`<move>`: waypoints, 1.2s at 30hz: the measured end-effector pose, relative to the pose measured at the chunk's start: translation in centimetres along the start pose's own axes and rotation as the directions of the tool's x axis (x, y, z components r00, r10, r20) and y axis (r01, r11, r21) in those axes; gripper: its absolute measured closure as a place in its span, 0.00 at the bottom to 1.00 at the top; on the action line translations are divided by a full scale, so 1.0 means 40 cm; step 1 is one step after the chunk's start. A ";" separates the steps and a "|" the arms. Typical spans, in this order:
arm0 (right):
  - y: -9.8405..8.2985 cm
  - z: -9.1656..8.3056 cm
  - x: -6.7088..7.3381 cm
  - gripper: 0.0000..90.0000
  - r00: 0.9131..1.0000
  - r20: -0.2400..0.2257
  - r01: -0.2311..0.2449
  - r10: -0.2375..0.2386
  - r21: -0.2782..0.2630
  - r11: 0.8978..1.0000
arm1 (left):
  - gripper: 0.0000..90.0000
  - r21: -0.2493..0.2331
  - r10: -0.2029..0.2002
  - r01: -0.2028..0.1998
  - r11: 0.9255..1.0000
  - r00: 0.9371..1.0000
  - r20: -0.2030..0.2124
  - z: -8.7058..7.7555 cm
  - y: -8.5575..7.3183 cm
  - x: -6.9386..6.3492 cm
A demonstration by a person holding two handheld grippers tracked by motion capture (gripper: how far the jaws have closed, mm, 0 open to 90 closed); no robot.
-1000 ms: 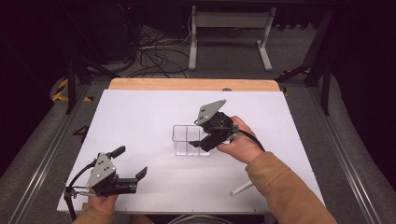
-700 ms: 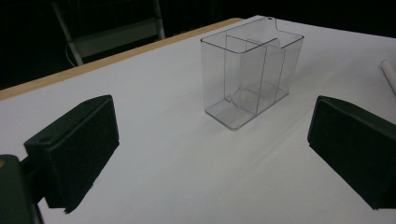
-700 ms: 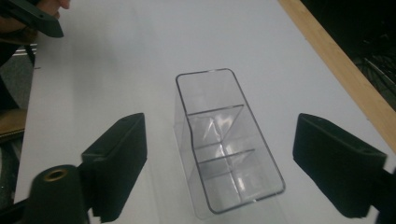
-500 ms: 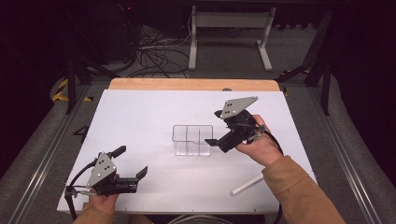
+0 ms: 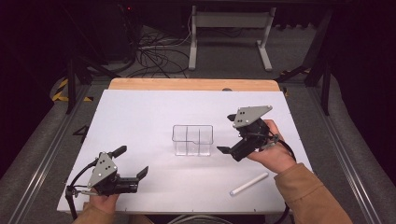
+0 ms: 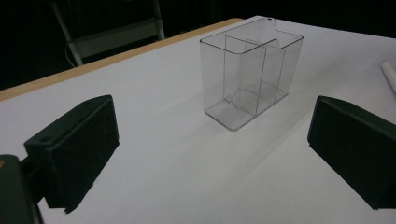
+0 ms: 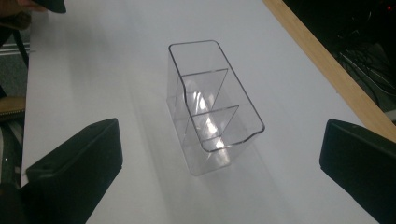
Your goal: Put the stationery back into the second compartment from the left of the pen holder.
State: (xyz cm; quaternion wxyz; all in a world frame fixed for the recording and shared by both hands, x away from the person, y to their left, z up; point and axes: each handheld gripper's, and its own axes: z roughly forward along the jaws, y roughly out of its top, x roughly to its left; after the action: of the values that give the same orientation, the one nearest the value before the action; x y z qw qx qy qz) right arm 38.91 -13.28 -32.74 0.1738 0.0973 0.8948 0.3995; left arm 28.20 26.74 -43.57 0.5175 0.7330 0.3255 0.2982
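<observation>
right gripper (image 5: 223, 150): 1, in the person's right hand, just right of the organizer; jaws have just been opening and stand wide, nothing between the pads, no contact with the organizer.
right gripper view: both black jaws at the bottom corners, far apart; organizer (image 7: 212, 107) sits on the table ahead of the gap, clear of both.
left gripper (image 5: 133, 164): 1, in the left hand at the near left of the table; jaws wide, holding nothing, pointed toward the organizer.
left gripper view: jaws spread at left and right edges; organizer (image 6: 252, 74) stands well ahead on bare table.
organizer (image 5: 193, 140): 1, clear plastic, upright near the middle of the table, between the two grippers and closer to the right one; open top.
compartments: 3 counted, made by 2 clear dividers; all look empty.
cylinder (image 5: 249, 184): 1, white, stick-like, lying flat near the front right of the table, just beside the right forearm; apart from the organizer. Its tip shows at the right edge of the left gripper view (image 6: 389, 74).
table (image 5: 140, 112): 1, white top with a wooden strip along the far edge.
floor behind: a tangle of cables (image 5: 156, 51) and a grey stand frame (image 5: 229, 28) past the far edge.
</observation>
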 end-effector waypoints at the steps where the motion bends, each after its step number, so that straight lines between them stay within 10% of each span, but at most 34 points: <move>1: -0.004 -0.002 0.004 0.02 1.000 0.005 0.006 -0.006 0.009 1.000 | 0.03 0.000 0.000 0.000 1.000 1.000 0.000 0.000 0.000 0.000; 13: -0.043 -0.015 0.032 0.13 0.998 -0.044 0.050 -0.046 0.091 0.995 | 0.03 0.003 -0.003 0.003 1.000 1.000 0.001 0.002 0.000 -0.002; 36: -0.163 0.006 0.055 0.23 0.989 -0.134 0.104 -0.068 0.285 0.953 | 0.03 0.001 -0.007 0.007 1.000 1.000 0.002 0.006 0.000 -0.005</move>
State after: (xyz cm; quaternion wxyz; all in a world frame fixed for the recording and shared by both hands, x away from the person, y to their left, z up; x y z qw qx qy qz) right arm 36.76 -16.74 -38.29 0.1194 0.0579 0.9563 0.2605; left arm 28.26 26.47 -43.67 0.5188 0.7323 0.3277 0.2953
